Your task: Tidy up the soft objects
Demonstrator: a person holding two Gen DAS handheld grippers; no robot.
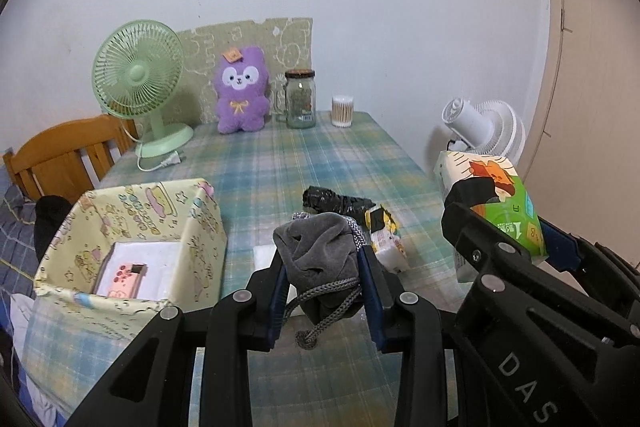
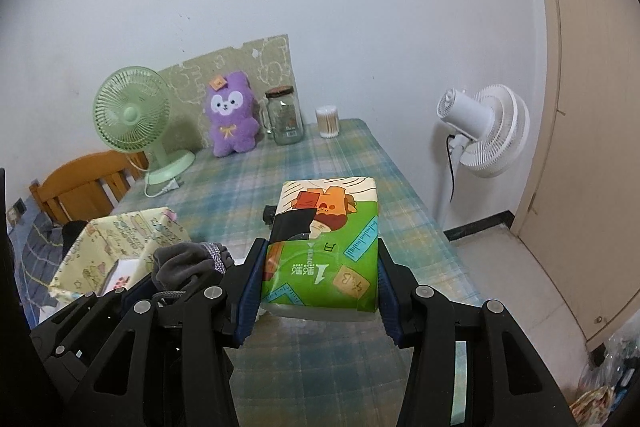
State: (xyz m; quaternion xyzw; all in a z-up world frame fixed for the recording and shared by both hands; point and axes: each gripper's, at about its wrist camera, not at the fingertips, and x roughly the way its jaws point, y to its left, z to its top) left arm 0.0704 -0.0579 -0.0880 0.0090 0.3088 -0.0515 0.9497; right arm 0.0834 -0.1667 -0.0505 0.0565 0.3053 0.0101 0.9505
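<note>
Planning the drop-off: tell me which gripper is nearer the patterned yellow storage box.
Left. The left gripper, shut on the grey pouch, is right beside the yellow box. The right gripper, holding the tissue pack, is farther off, beyond the left one.

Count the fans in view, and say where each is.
2. The green desk fan stands on the table's far left corner, beside the purple plush. The white fan stands on the floor past the table's right edge. Others may be out of view.

It was a home room: ahead of the gripper, a plaid-clothed counter [image 2: 344, 171] held a plush [image 2: 230, 119], fan [image 2: 132, 119] and jar [image 2: 282, 117], beside a wooden chair [image 2: 80, 187].
</note>
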